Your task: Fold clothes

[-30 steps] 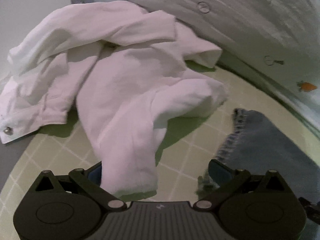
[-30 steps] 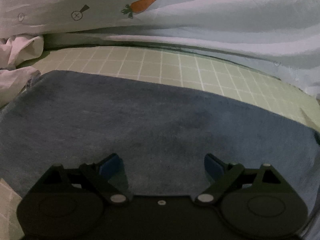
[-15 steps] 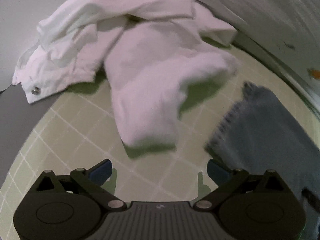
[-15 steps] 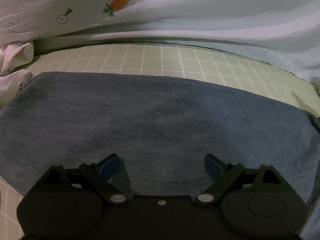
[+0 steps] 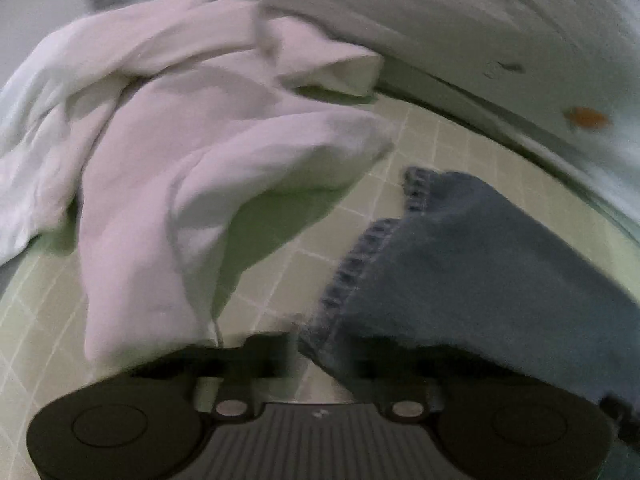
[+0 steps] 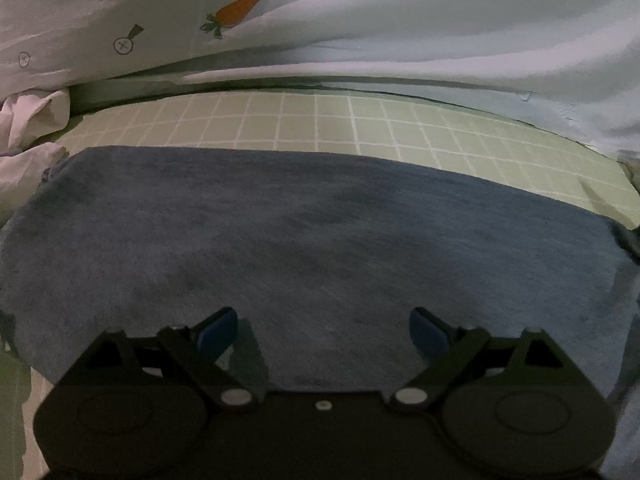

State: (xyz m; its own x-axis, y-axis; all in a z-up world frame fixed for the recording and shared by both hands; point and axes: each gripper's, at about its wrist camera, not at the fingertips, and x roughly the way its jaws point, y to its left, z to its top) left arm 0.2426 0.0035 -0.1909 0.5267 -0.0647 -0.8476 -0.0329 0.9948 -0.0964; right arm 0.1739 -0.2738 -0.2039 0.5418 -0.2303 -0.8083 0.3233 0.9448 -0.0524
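A blue denim garment [image 5: 460, 260] lies flat on the green checked sheet [image 5: 432, 148], its stitched hem corner at my left gripper [image 5: 320, 356]. The left jaws are closing; the blurred fingers stand close together with that hem corner between them. A crumpled white garment [image 5: 180, 152] lies just left of the denim, one end reaching down beside the left finger. In the right wrist view the denim [image 6: 320, 232] spreads wide beneath my right gripper [image 6: 324, 332], which is open, its blue pads hovering over the cloth with nothing between them.
A pale duvet with a carrot print [image 6: 400, 20] is bunched along the far side of the sheet [image 6: 320, 124]. The white garment [image 6: 28, 120] shows at the left edge of the right wrist view. Bare sheet lies between denim and duvet.
My left gripper has shifted right toward the denim's hem, and its jaws have gone from wide apart to nearly together around the hem corner. The right gripper stays open over the denim.
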